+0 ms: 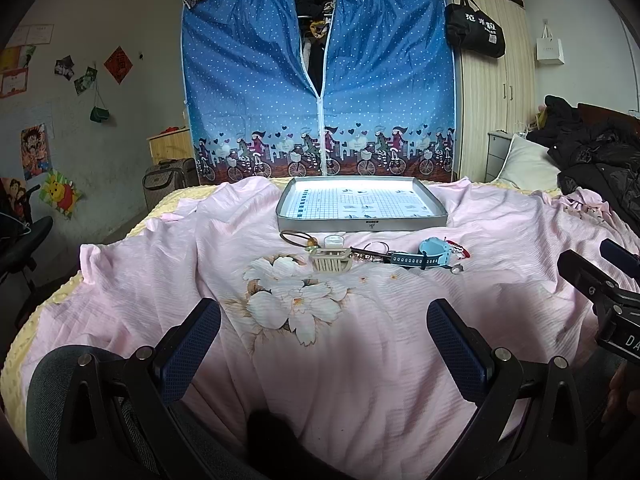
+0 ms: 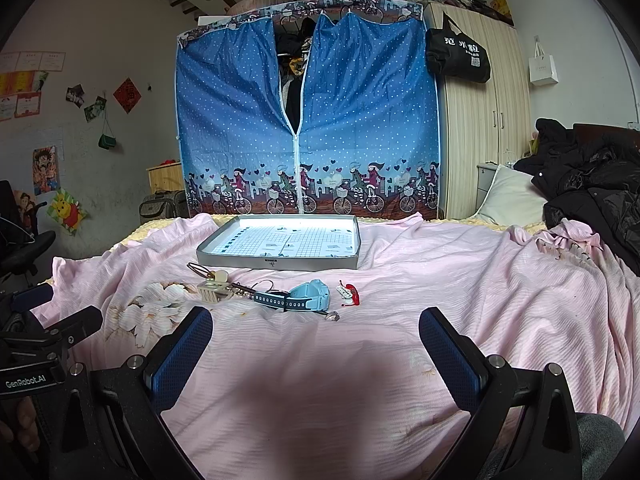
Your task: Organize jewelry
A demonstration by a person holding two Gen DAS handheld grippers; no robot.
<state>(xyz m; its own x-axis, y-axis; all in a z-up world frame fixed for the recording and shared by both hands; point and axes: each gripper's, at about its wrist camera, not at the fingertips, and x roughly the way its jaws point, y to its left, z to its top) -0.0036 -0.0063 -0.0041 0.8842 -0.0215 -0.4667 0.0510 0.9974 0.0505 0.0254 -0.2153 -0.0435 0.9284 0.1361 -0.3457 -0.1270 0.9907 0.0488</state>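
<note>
Several small pieces lie in a row on the pink bedsheet: a beige hair claw [image 1: 331, 261] [image 2: 211, 290], a brown cord loop [image 1: 294, 237] [image 2: 199, 269], a light-blue watch [image 1: 425, 256] [image 2: 304, 297], a red-and-white clip [image 1: 459, 249] [image 2: 349, 293] and a small silver ring [image 1: 457, 268] [image 2: 333, 316]. Behind them sits a shallow grey tray [image 1: 362, 223] [image 2: 276, 264] lined with grid paper. My left gripper [image 1: 323, 316] hangs open, short of the row. My right gripper [image 2: 316, 326] is open too, just short of the ring and watch.
A blue dotted fabric wardrobe [image 1: 320, 92] stands past the bed's far edge. Black coats [image 2: 588, 184] and a white pillow [image 2: 508, 196] lie at the right. An office chair [image 1: 20, 240] stands at the left. The pink sheet [image 2: 460, 280] spreads wide around the row.
</note>
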